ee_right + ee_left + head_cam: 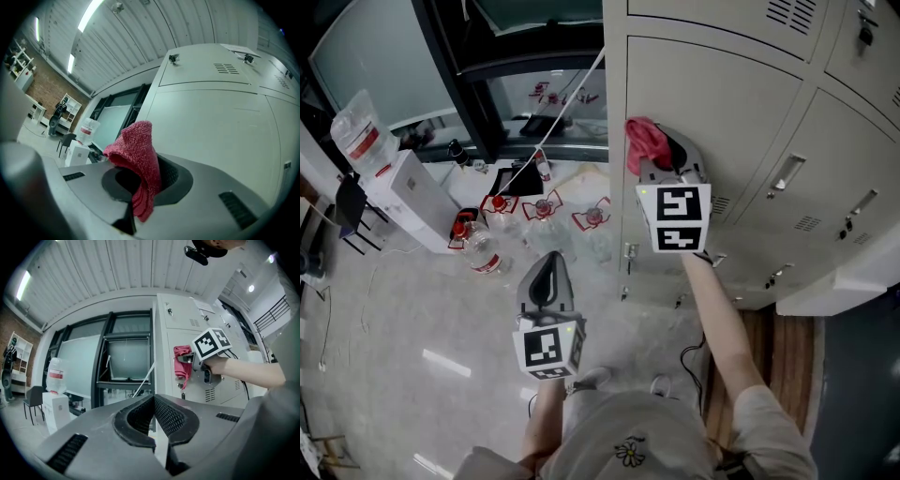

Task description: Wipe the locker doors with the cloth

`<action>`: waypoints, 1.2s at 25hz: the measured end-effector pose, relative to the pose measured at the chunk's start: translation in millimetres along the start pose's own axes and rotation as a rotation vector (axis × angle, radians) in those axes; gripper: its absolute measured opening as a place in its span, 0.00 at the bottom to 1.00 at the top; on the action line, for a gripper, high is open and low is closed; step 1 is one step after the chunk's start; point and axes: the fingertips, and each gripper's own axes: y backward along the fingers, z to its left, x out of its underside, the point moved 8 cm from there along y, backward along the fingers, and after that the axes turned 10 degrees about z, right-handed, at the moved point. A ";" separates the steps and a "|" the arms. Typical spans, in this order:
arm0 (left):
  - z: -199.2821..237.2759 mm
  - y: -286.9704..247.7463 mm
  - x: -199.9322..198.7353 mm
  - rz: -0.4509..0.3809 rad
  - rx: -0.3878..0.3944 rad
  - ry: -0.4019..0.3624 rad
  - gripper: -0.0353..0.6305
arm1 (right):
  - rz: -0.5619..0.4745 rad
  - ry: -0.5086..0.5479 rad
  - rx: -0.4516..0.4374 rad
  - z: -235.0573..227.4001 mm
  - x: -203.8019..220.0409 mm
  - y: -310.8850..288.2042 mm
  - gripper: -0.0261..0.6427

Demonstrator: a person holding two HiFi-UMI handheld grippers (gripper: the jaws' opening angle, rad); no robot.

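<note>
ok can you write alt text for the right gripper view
The right hand-held gripper is shut on a red cloth, which sticks up in front of a pale grey locker door. Left of the lockers are a dark-framed window and a water dispenser, under a ribbed ceiling with strip lights.
</note>
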 end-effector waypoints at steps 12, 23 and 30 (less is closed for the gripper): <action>-20.3 -10.9 -7.8 -0.019 0.039 -0.020 0.08 | 0.004 0.005 0.137 -64.6 21.1 30.8 0.08; -52.9 -25.0 -12.7 -0.034 0.112 -0.037 0.08 | 0.078 0.023 0.327 -144.1 53.4 77.8 0.08; -64.6 -30.9 -15.8 -0.041 0.146 -0.045 0.08 | 0.109 0.007 0.409 -175.4 66.8 95.3 0.08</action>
